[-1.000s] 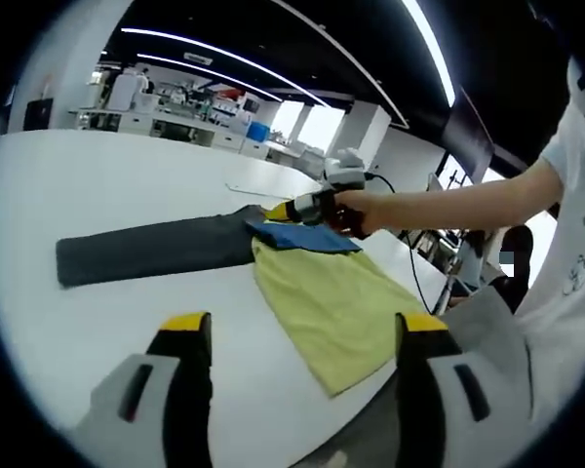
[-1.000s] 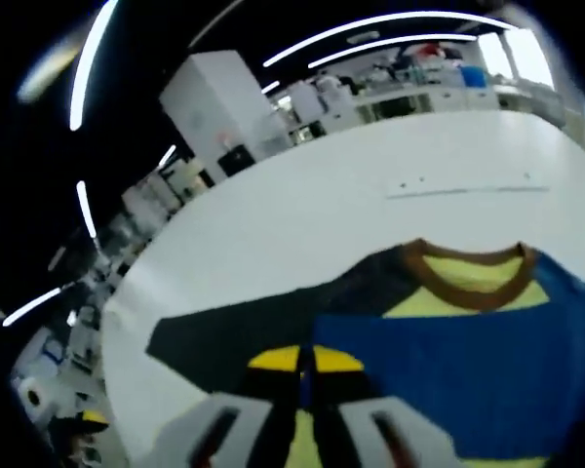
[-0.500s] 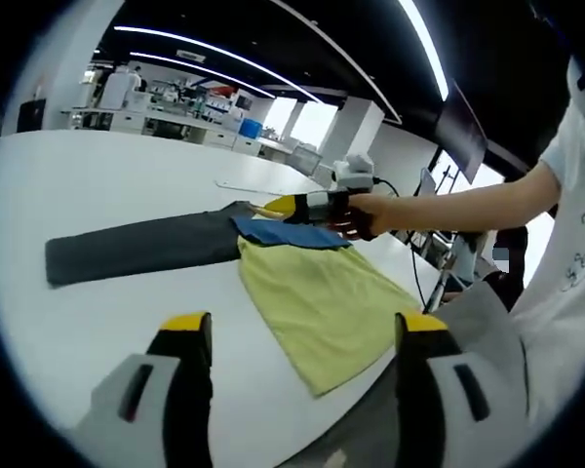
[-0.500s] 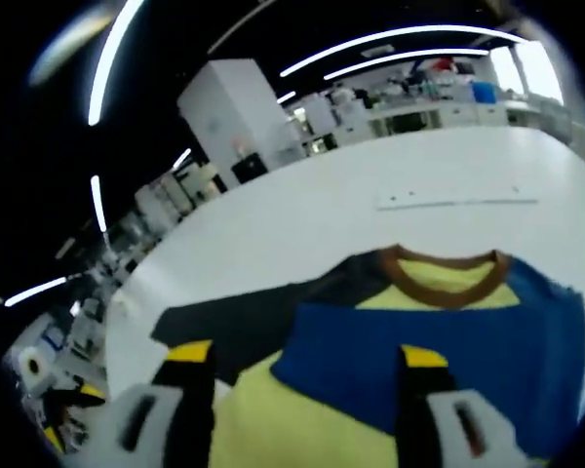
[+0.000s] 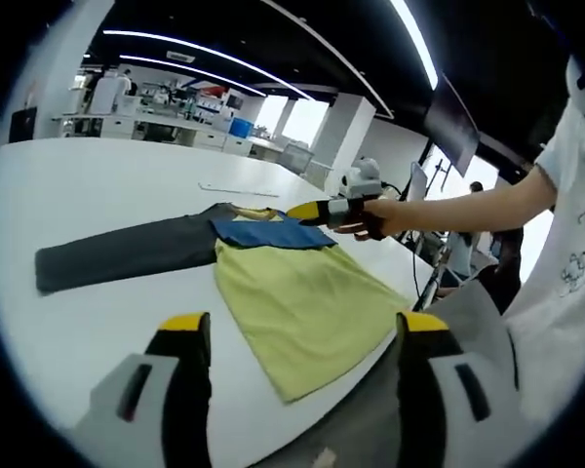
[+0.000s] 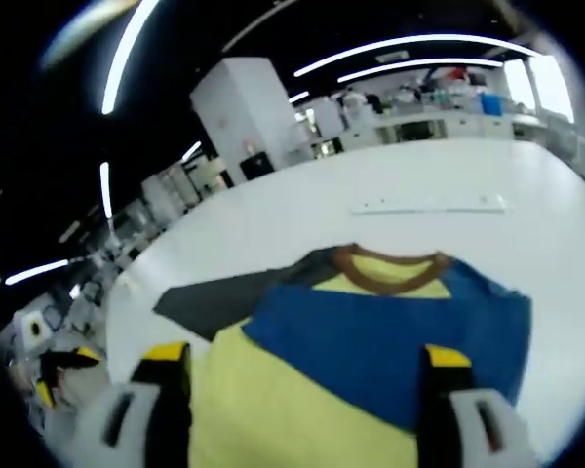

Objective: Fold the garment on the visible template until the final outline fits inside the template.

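In the left gripper view, the left gripper (image 5: 297, 336) hovers over the near edge of a white desk (image 5: 97, 195), its two yellow-tipped fingers (image 5: 185, 324) spread wide apart and holding nothing. A shirt (image 5: 292, 297) lies flat on the desk beyond the fingers, not touching them. Its yellow body reaches toward the gap between the fingers, a blue band crosses it farther off, and a dark grey sleeve stretches away from the blue band across the desk. Past the shirt's far corner, a hand (image 5: 385, 216) holds the right gripper (image 5: 317, 209) just above the blue band. Half a second ago that gripper sat lower, against the blue fabric; now it stands clear of it.

In the right gripper view, the right gripper (image 6: 302, 375) has its fingers (image 6: 166, 353) spread wide, with nothing between them. The shirt (image 6: 370, 336) lies on the desk (image 6: 273, 219) below and ahead of them: yellow fabric nearest, then the blue band, then a brown collar. The grey sleeve runs off from beside the collar. A second ago these fingers were pressed together on the blue fabric; now they are parted and free.
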